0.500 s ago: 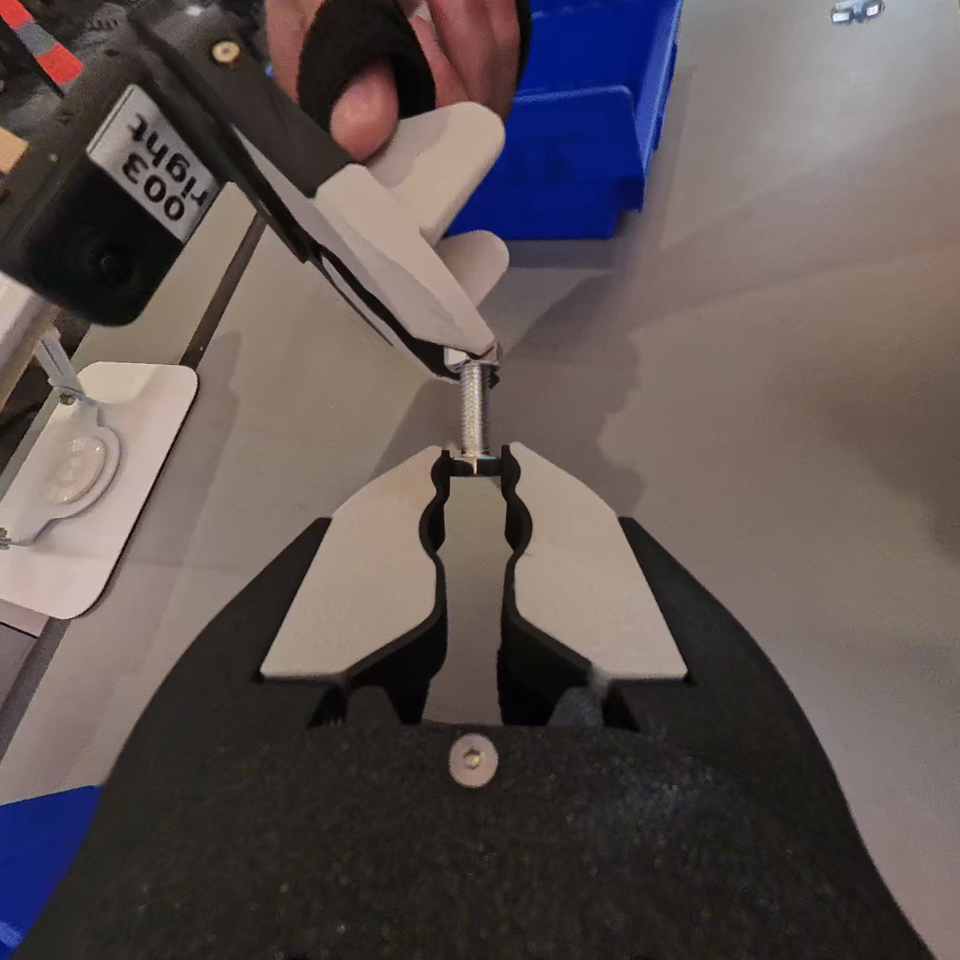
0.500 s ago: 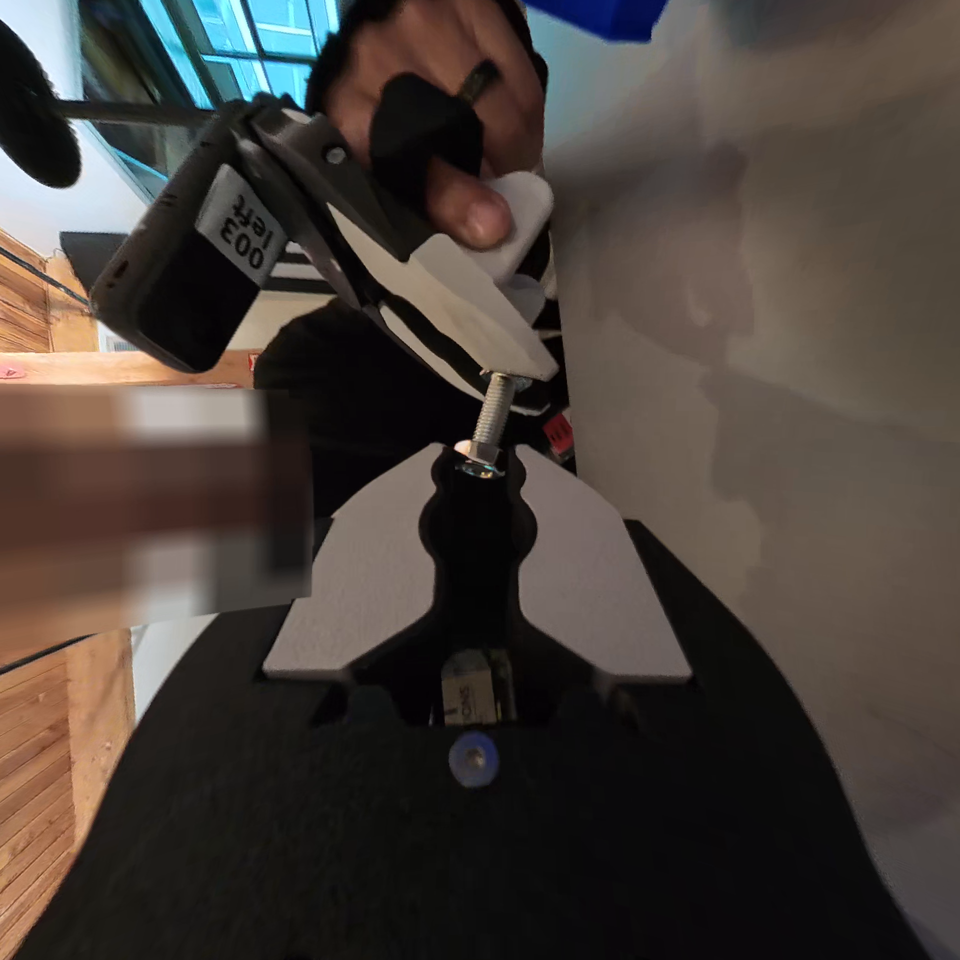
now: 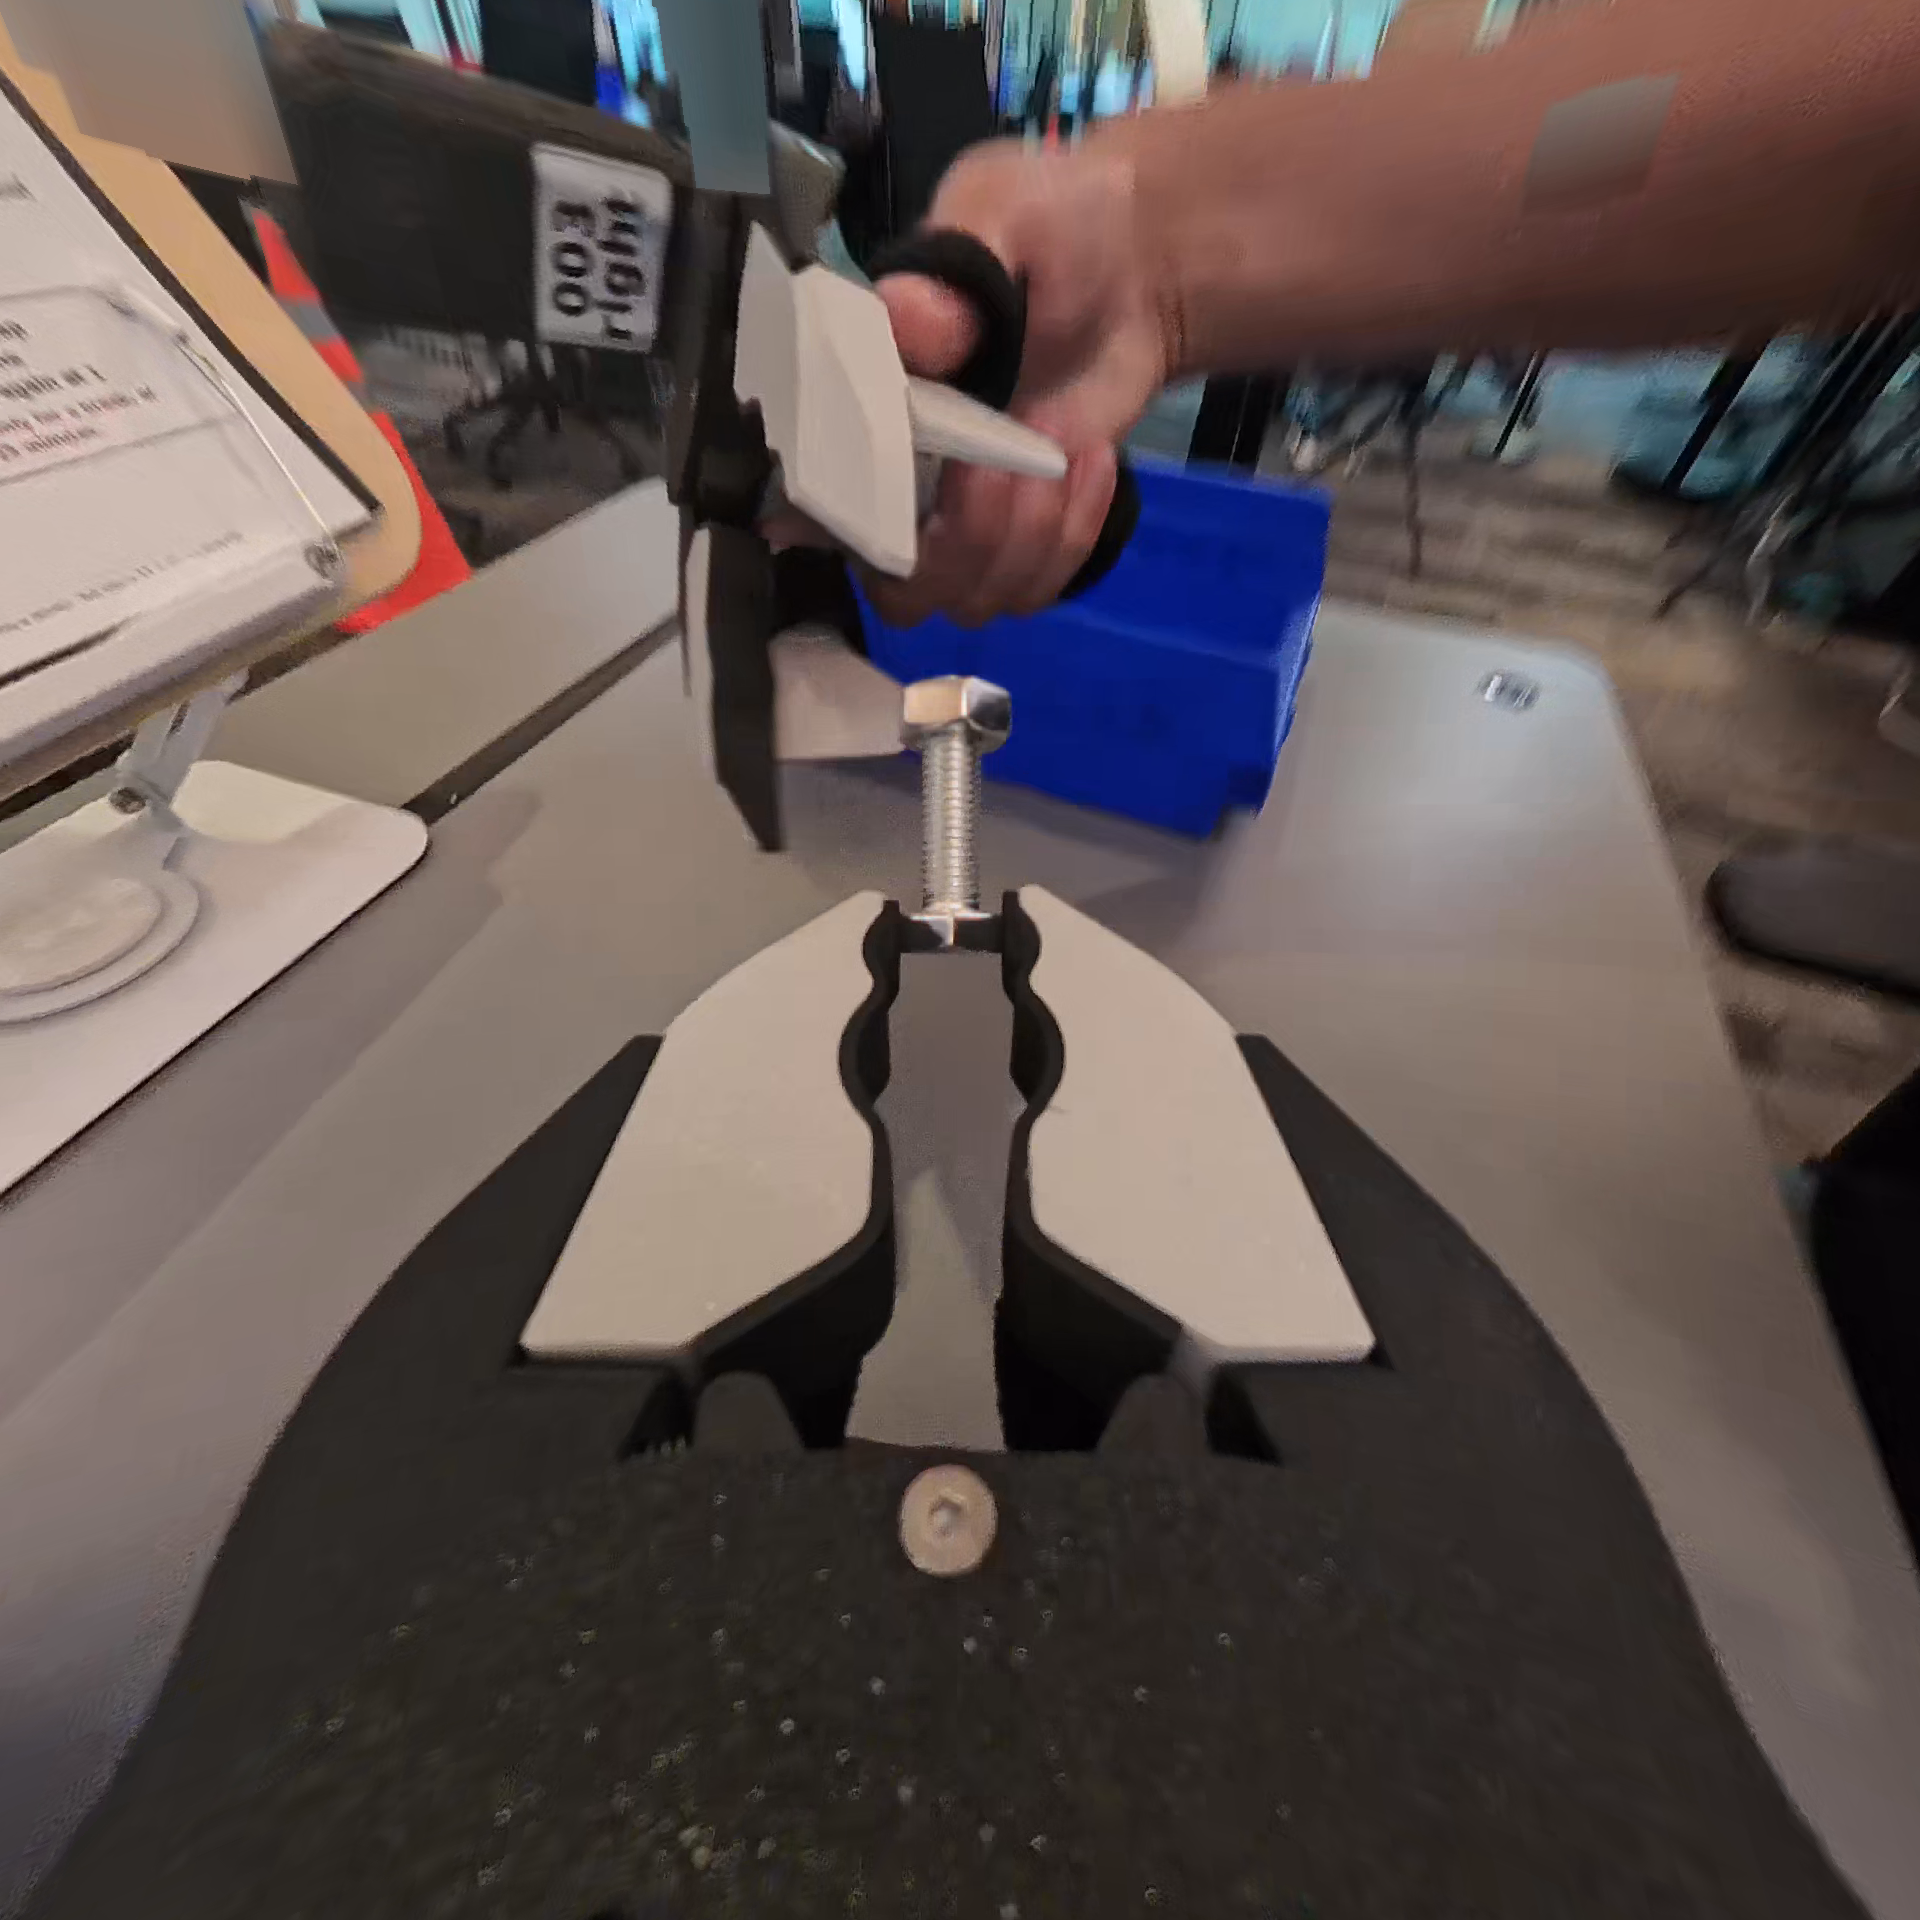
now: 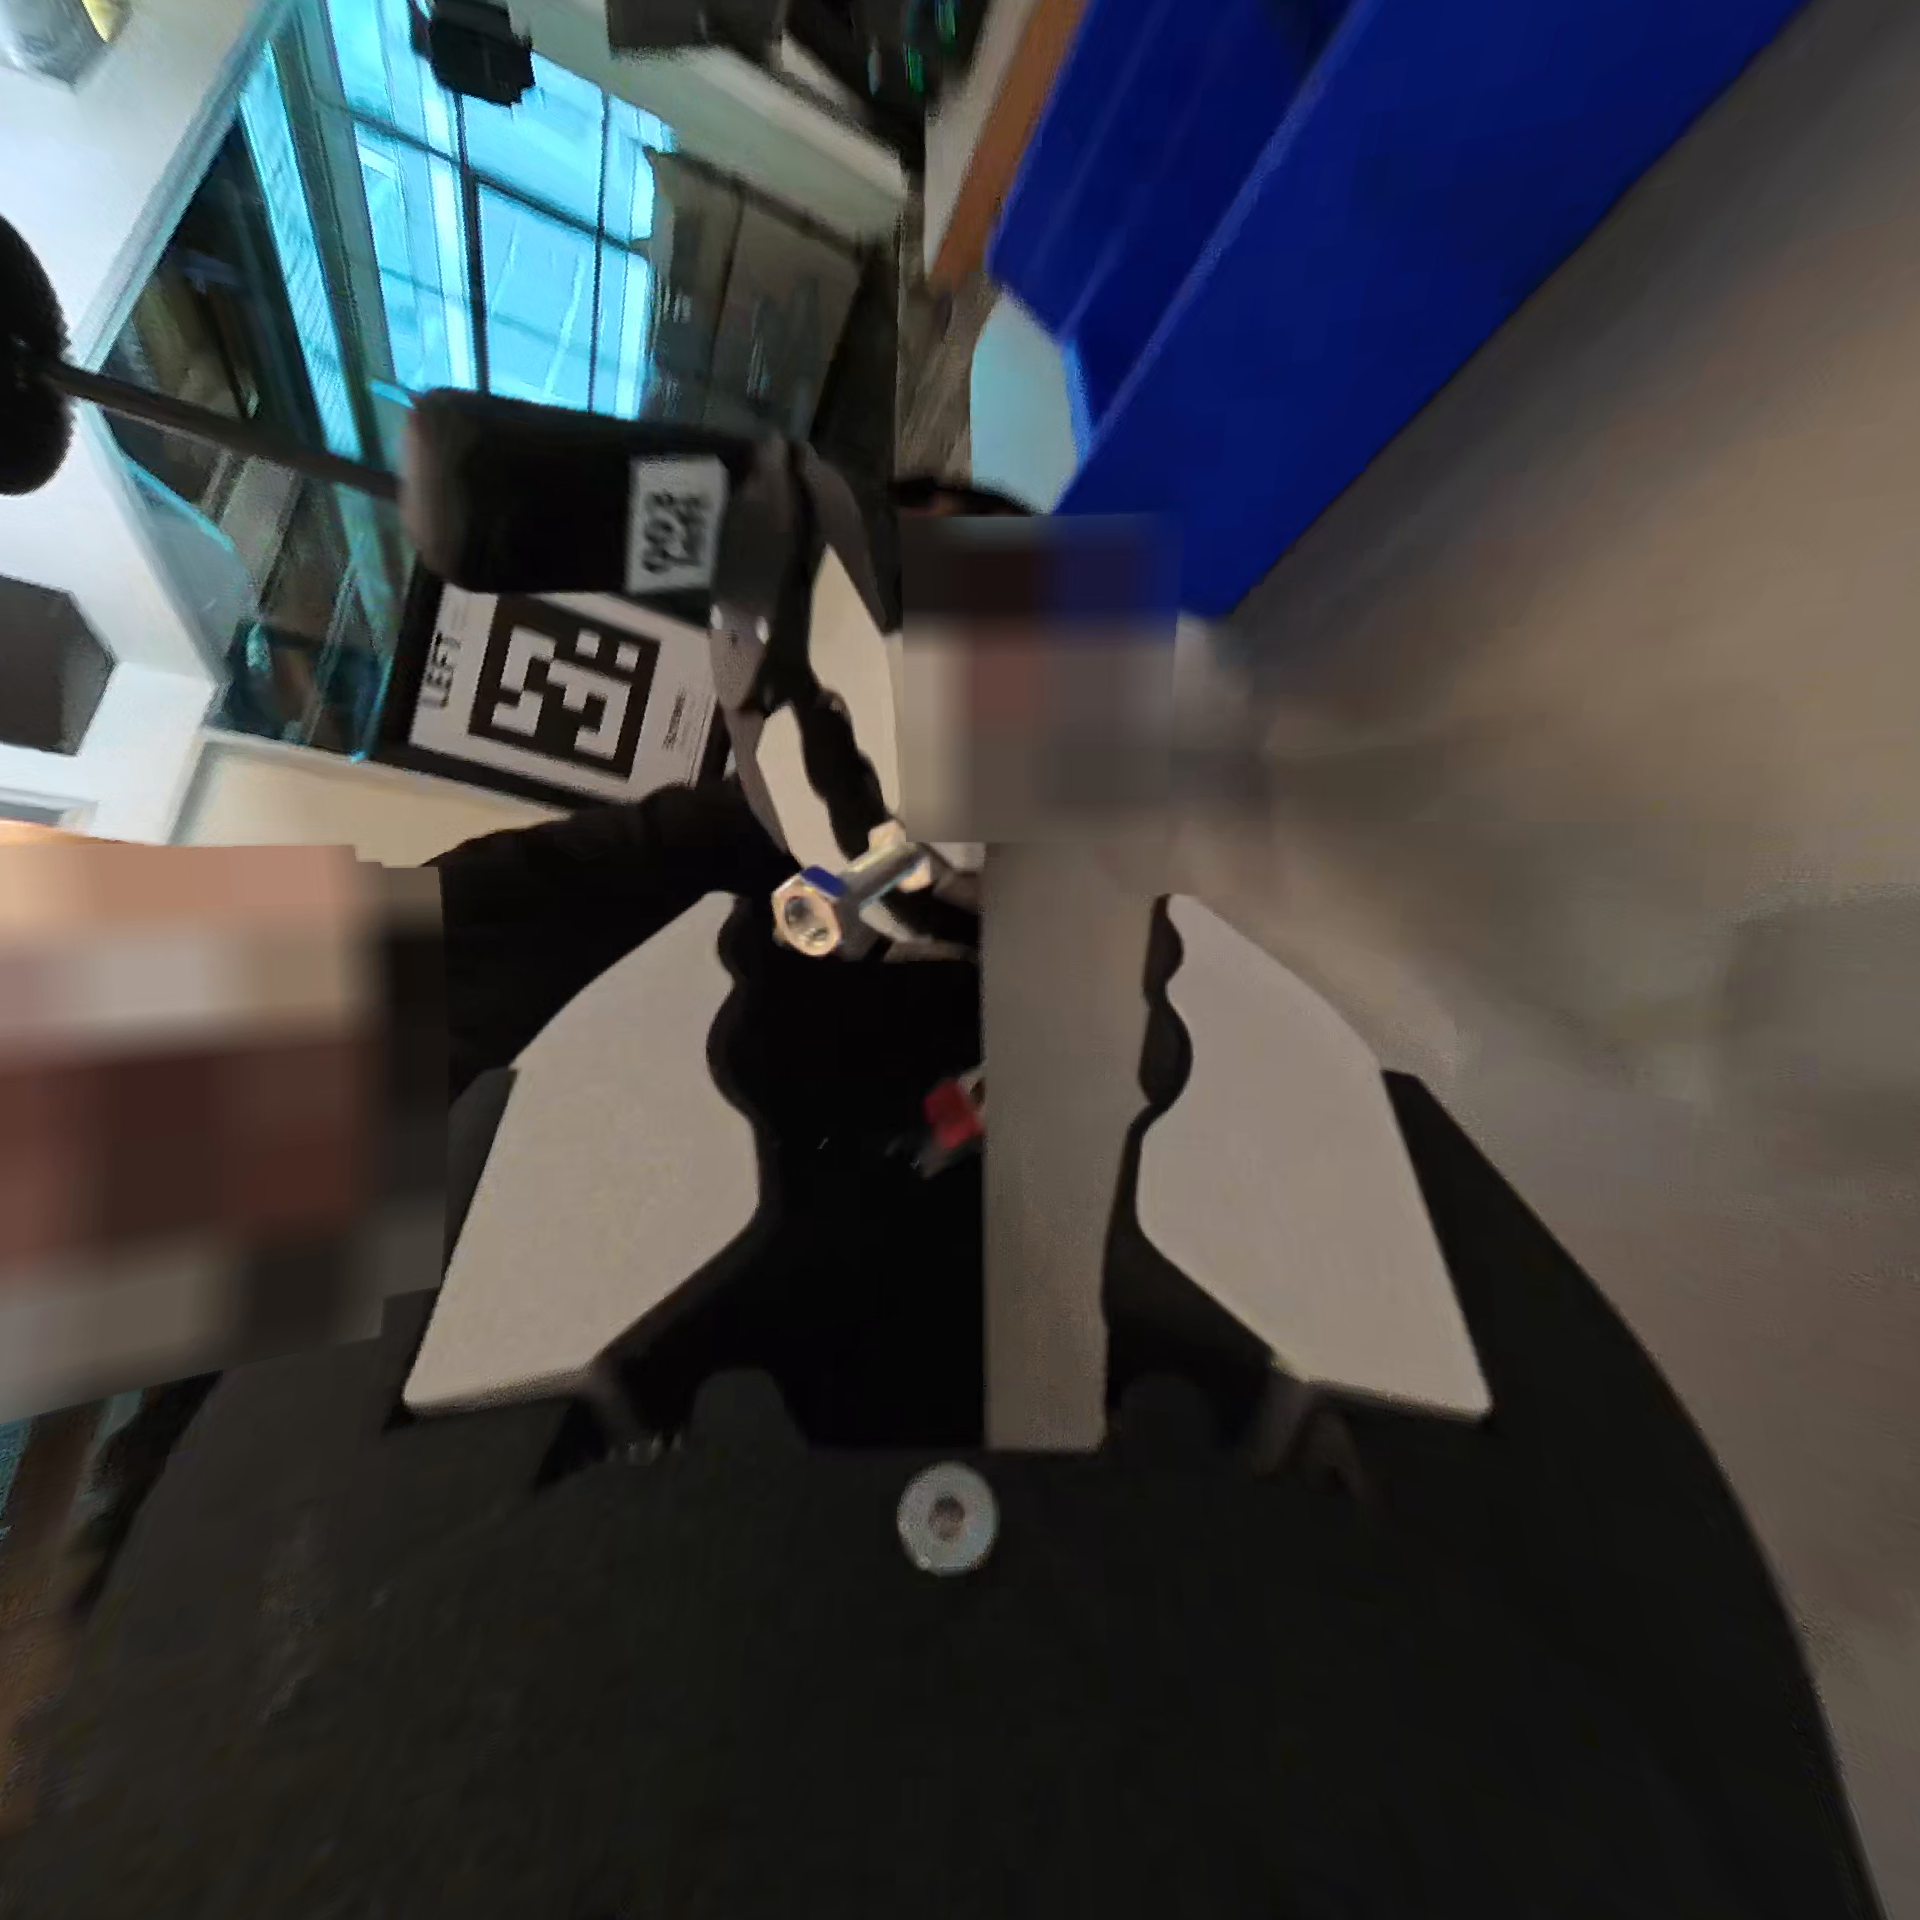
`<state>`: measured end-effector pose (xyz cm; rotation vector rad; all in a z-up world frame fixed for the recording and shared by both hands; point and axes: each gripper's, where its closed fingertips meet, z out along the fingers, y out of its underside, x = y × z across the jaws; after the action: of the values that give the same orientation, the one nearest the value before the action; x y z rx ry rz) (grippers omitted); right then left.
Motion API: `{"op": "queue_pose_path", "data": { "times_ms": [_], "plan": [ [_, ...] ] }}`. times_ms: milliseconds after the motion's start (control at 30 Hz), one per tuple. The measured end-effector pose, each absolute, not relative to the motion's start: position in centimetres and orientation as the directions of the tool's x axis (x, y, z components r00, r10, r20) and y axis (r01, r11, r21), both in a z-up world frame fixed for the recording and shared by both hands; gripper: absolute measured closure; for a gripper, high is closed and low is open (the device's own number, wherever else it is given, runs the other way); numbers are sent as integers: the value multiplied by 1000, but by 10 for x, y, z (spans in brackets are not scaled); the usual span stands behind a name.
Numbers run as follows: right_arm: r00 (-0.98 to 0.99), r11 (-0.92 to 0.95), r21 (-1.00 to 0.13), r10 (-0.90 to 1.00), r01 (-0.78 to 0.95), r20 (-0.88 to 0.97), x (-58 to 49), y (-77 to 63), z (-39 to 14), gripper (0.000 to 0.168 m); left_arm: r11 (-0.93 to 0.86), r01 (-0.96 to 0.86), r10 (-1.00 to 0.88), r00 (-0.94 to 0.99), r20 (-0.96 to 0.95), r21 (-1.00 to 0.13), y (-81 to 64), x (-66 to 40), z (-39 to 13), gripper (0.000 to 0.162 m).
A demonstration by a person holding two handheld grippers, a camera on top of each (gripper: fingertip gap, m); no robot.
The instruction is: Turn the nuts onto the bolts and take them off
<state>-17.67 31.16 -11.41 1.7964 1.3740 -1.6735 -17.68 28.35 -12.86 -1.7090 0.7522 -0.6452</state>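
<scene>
Left wrist view: left gripper [image 3: 953, 925] pinching the head end of a shiny threaded steel bolt [image 3: 951, 831] between its grey fingertips, jaws pressed close. Bolt standing up from the tips over a grey tabletop [image 3: 1403, 935]. Small silver hex nut [image 3: 956, 712] sitting at the far tip of the bolt, most of the thread bare below it. Right gripper [image 3: 821, 623] hovering just beside the nut, apparently not touching it, carried by a person's hand [image 3: 1039, 416]. Blue plastic bin [image 3: 1143, 665] lying behind; white stand with a paper sheet [image 3: 135, 468] standing at the left.

Right wrist view: tilted and blurred, partly covered by mosaic patches. Right gripper [image 4: 951, 909] spread wide, grey fingers well apart, gripping nothing. Hex nut [image 4: 810, 920] showing end-on at the bolt's [image 4: 883, 868] tip, close to the left finger tip but free of both. Left gripper [image 4: 831, 821] holding the bolt's other end. Blue bin [image 4: 1351, 260] filling the upper right.

Judging progress: nut engaged by only a few threads, so either barely started on or almost off; direction not readable here. Re-gripping and further turning likely remaining.
</scene>
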Motion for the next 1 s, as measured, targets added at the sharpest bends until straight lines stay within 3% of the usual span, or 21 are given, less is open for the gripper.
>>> {"op": "queue_pose_path", "data": {
  "times_ms": [100, 200, 367, 467, 767, 867, 1000],
  "plan": [
    [-338, -584, -609, 512, 537, -790, -184, 340, -60, 104, -173, 69, -759, 626, 177, -983, 288, -181, -107, 145],
    [-428, -527, -833, 723, 168, -543, -177, 350, -7, 107, -218, 235, -782, 539, 313, -947, 293, -182, -87, 145],
    [-398, -378, -906, 874, -193, -280, -166, 335, 36, 107, -248, 437, -858, 316, 405, -865, 298, -181, -24, 144],
    [-459, -385, -890, 854, -243, -244, -175, 327, 46, 97, -304, 422, -905, 153, 398, -854, 298, -168, 4, 145],
    [-604, -433, -864, 770, -256, -207, -182, 310, 70, 76, -227, 366, -939, 165, 303, -902, 320, -150, 42, 145],
    [-589, -411, -871, 786, -268, -189, -179, 309, 74, 78, -211, 356, -941, 177, 288, -910, 322, -150, 43, 144],
    [-526, -364, -891, 831, -272, -179, -179, 316, 73, 98, -219, 360, -942, 164, 292, -907, 319, -150, 43, 145]
  ]
}}
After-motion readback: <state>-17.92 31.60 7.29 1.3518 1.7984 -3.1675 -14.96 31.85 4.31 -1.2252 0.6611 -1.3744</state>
